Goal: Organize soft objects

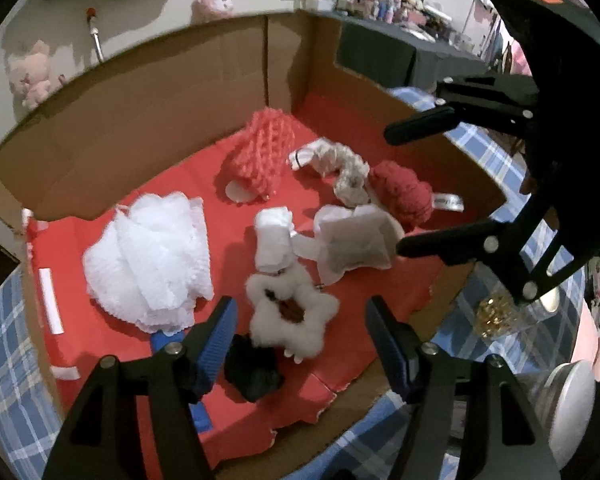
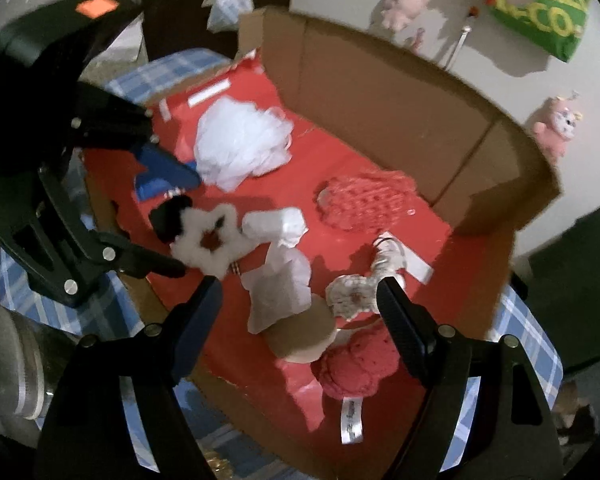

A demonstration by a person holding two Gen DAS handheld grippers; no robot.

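Note:
A cardboard box [image 1: 140, 120] lined with red paper holds the soft things. My left gripper [image 1: 300, 312] is open just above a white fluffy star [image 1: 288, 332] with a brown centre, and a black soft lump [image 1: 252, 372] lies beside it. A white mesh pouf [image 1: 148, 264] sits to the left, a coral crocheted piece [image 1: 260, 152] at the back. My right gripper [image 2: 300, 286] is open over a white pouch [image 2: 280, 288]; nothing is between its fingers. A red plush [image 2: 352, 364] and a whitish scrunchie [image 2: 352, 292] lie near its right finger.
A rolled white cloth [image 1: 274, 240] and a blue item [image 2: 160, 176] also lie in the box. The box rests on a blue plaid cloth [image 1: 4, 320]. A metal lid [image 1: 572, 400] stands outside it at right. Pink plush toys [image 1: 216, 0] hang on the wall.

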